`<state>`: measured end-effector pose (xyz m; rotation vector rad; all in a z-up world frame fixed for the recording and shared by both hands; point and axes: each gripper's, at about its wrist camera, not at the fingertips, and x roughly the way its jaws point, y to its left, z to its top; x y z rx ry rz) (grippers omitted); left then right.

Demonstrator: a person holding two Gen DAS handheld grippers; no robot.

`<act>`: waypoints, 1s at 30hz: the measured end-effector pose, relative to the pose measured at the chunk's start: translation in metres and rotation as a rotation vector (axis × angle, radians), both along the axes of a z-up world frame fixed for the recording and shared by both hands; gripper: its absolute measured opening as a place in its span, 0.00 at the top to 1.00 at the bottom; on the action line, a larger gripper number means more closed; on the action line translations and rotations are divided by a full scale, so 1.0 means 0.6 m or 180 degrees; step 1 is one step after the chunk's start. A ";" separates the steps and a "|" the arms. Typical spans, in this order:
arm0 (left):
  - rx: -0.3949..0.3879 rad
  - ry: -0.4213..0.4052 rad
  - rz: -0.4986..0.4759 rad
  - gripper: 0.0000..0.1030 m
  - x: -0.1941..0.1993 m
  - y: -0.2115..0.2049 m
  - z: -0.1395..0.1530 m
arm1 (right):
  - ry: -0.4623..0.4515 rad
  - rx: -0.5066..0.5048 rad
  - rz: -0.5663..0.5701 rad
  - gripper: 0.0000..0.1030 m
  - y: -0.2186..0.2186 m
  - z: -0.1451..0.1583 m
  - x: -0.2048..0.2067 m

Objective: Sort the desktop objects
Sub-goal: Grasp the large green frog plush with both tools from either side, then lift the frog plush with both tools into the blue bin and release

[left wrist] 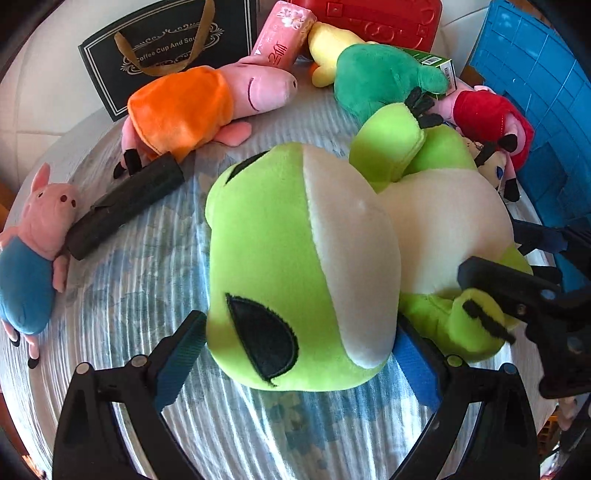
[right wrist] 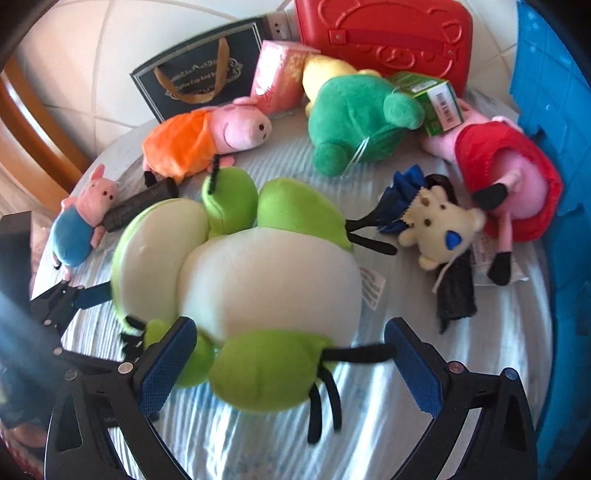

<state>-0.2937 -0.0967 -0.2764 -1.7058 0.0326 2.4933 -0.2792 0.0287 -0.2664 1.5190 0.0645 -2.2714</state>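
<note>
A big lime-green and white frog plush (left wrist: 295,266) lies on the striped tablecloth (left wrist: 147,280). My left gripper (left wrist: 299,354) is open wide with the frog's head between its blue pads, both pads touching or nearly touching it. My right gripper (right wrist: 288,358) is open around the frog's (right wrist: 258,266) lower body and green foot; its left pad touches the plush, its right pad stands clear. The right gripper also shows at the right edge of the left wrist view (left wrist: 517,291).
Around the frog lie an orange-dressed pig plush (left wrist: 192,107), a small blue-dressed pig (left wrist: 33,258), a black roll (left wrist: 125,203), a green plush (left wrist: 380,81), a red-dressed pig (right wrist: 506,184) and a cream bear (right wrist: 439,225). A black gift bag (left wrist: 166,48), red case (right wrist: 384,33) and blue crate (left wrist: 539,110) stand behind.
</note>
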 end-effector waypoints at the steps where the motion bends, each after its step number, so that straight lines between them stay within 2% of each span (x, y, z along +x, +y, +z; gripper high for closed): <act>1: 0.0019 -0.0005 -0.0001 0.05 -0.004 -0.001 -0.003 | -0.0061 -0.0007 -0.0006 0.00 -0.002 -0.011 -0.008; 4: 0.0056 -0.0013 0.0002 0.05 -0.015 -0.003 -0.012 | -0.0201 -0.0086 -0.0027 0.00 -0.004 -0.037 -0.026; 9: 0.0138 -0.0011 -0.0017 0.04 -0.029 -0.001 -0.022 | -0.0249 -0.0164 -0.0035 0.00 -0.003 -0.053 -0.045; 11: 0.0165 0.0074 -0.0075 0.12 -0.023 0.002 -0.019 | -0.0256 -0.0159 -0.0004 0.01 -0.004 -0.055 -0.047; 12: 0.0145 0.0123 -0.0081 0.17 -0.018 0.004 -0.015 | -0.0220 -0.0151 0.0022 0.05 -0.005 -0.052 -0.044; 13: 0.0114 0.0168 -0.0099 0.22 -0.013 0.008 -0.010 | -0.0181 -0.0176 0.0063 0.13 -0.007 -0.045 -0.040; 17: 0.0046 0.0290 -0.0105 0.27 0.004 0.013 0.014 | 0.0002 -0.0104 0.0141 0.20 -0.017 -0.020 -0.022; 22: 0.0002 0.0639 -0.0126 0.28 0.035 0.019 0.083 | 0.0283 -0.0200 0.0148 0.20 -0.001 0.035 0.007; 30: 0.0037 0.1299 -0.0238 0.27 0.088 0.060 0.227 | 0.0987 -0.0276 0.0080 0.20 0.044 0.185 0.073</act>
